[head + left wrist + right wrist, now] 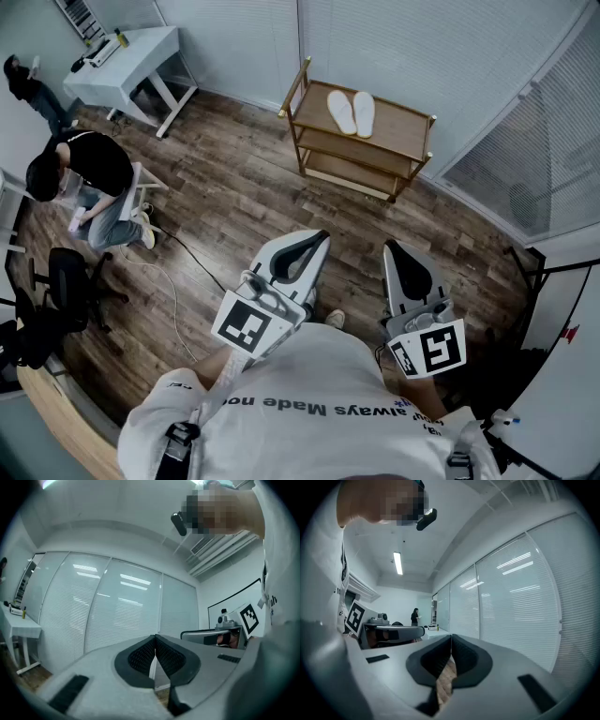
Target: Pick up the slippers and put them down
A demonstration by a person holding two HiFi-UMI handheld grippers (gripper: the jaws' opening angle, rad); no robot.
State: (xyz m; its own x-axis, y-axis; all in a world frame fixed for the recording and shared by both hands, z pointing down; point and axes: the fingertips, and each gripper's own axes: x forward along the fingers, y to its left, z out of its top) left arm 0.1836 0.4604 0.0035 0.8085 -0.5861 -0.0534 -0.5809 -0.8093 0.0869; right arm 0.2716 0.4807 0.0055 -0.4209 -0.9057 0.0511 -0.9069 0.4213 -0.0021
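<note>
**Two slippers on the rack, both my grippers empty**

I hold my left gripper [322, 236] and right gripper [388, 246] level, each with its jaws pressed together on nothing. The two white slippers [352, 112] lie side by side on the top shelf of the one wooden rack [408, 120], well apart from me.

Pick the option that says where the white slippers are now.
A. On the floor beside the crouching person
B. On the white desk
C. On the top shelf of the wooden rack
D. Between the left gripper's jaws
C: the head view shows the slippers lying side by side on the top shelf of the wooden rack by the blinds.
</note>
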